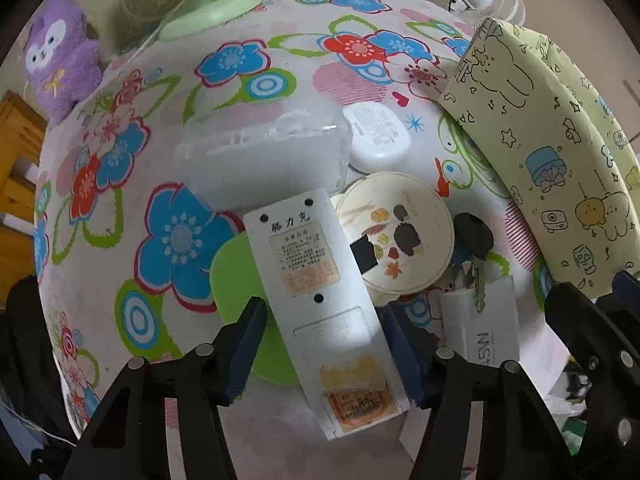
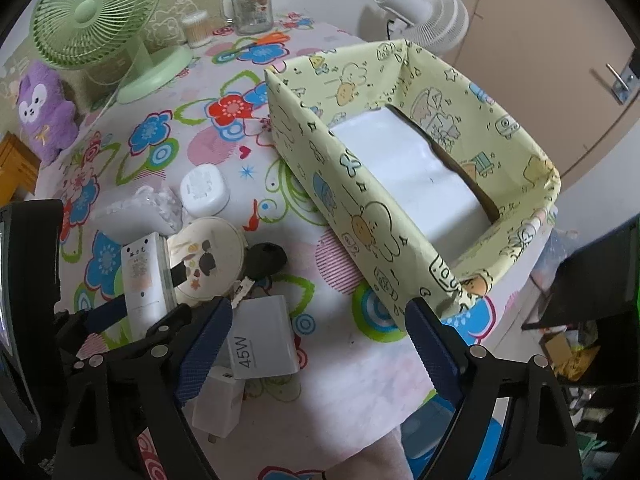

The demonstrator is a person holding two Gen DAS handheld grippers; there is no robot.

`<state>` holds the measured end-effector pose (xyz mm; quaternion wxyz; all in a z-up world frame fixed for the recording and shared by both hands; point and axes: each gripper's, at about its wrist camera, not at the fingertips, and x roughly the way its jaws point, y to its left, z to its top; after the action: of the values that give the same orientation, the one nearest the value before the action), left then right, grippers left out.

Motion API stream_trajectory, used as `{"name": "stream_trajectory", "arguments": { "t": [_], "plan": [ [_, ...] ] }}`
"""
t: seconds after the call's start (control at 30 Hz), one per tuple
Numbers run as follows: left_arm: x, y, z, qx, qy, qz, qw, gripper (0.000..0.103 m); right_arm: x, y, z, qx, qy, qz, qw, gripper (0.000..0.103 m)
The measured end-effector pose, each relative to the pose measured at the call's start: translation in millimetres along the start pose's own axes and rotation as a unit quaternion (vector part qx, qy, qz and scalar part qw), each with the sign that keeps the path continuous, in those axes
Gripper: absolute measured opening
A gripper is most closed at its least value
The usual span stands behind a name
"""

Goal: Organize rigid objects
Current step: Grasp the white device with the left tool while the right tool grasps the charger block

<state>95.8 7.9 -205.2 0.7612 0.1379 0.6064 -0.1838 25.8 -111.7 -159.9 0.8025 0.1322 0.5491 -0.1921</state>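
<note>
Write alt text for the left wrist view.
The left gripper straddles a white remote lying back-up on a floral tablecloth. Beside it lie a round lid, keys and a charger, with a yellow box at right.

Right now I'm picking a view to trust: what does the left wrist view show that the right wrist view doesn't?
Only the left wrist view: the white remote's whole printed back, lying between the left gripper's pads, and a green disc beneath it.
Only the right wrist view: the yellow box's white-lined inside and the open right gripper.
Both: round coaster, black key, purple plush.
</note>
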Motion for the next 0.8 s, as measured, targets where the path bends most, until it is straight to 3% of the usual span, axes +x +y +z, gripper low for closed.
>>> {"name": "stream_trajectory", "arguments": {
  "t": [0.33, 0.8],
  "plan": [
    [-6.1, -5.4, -4.7, 0.013, -0.013, -0.008, 0.9998, 0.048, 3.0, -0.9, -4.3, 0.004, 0.008, -0.001, 1.000, 0.090],
    [-15.7, 27.2, -15.9, 0.022, -0.005, 0.010, 0.9997, 0.046, 30.4, 22.2, -12.4, -0.022, 0.041, 0.015, 0.999, 0.090]
  ]
}}
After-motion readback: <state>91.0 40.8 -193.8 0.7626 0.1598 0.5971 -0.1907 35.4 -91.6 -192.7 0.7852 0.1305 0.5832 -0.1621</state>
